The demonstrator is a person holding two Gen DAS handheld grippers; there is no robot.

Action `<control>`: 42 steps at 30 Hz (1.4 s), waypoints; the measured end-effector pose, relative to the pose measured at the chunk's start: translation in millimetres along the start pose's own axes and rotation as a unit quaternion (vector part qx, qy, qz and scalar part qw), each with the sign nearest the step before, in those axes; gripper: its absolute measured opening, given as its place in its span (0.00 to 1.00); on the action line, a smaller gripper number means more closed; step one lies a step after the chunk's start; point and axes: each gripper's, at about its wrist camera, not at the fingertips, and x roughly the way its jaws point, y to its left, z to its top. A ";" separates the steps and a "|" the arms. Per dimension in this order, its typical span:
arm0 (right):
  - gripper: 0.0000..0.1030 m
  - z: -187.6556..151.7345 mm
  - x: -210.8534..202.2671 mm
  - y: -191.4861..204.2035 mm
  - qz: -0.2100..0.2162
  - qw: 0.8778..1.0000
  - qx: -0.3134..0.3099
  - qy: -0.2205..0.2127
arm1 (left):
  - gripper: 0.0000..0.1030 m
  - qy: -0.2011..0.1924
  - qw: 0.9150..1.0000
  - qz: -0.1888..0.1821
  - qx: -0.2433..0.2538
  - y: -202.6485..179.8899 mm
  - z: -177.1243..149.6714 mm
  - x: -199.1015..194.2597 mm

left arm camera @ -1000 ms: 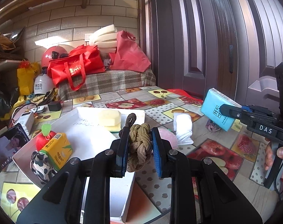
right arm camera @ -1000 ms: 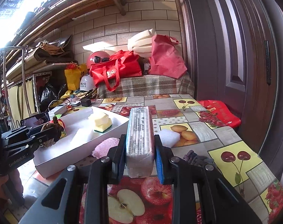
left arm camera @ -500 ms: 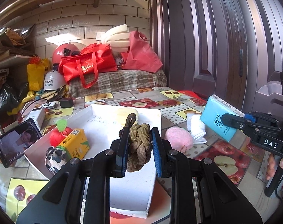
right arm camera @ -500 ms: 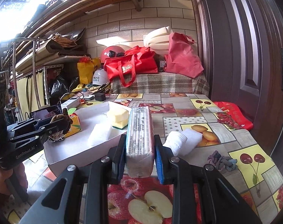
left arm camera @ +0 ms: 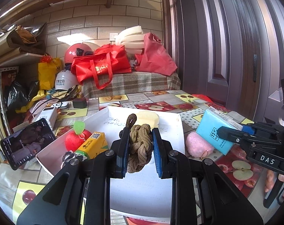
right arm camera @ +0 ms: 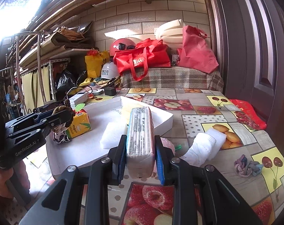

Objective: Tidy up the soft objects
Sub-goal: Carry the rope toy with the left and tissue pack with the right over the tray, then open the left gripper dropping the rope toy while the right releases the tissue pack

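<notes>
Two soft things are in the air at this moment, so the work seems about half done. The left gripper (left arm camera: 140, 146) is clamped on a brown knotted rope (left arm camera: 140, 146) and hangs over the white tray (left arm camera: 142, 191), near its front edge. The right gripper (right arm camera: 140, 150) is closed tightly on a blue tissue pack (right arm camera: 140, 142), held just beside the tray's right edge, above the tabletop (right arm camera: 235, 178).

Inside the tray I can see a red apple toy (left arm camera: 74, 140), a yellow drink carton (left arm camera: 91, 146) and a small black-and-white cloth piece (right arm camera: 59, 133) along the left side, a yellow sponge (left arm camera: 147, 118) close to the far edge, and a white foam block (right arm camera: 113, 135) more in the middle.

Outside the tray three things are left on the tabletop: a pink fluffy ball (left arm camera: 196, 146) touching or nearly touching the tray's right edge, a white rolled cloth (right arm camera: 205, 146) further right, and a grey-blue knotted rope (right arm camera: 245, 166) near the right edge. In my judgement both held things go into the tray next, then these three.
</notes>
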 end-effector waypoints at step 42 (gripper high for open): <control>0.26 33.6 105.9 57.7 0.051 0.998 -0.025 0.039 | 0.22 0.020 0.997 0.073 -0.033 64.2 17.7 71.0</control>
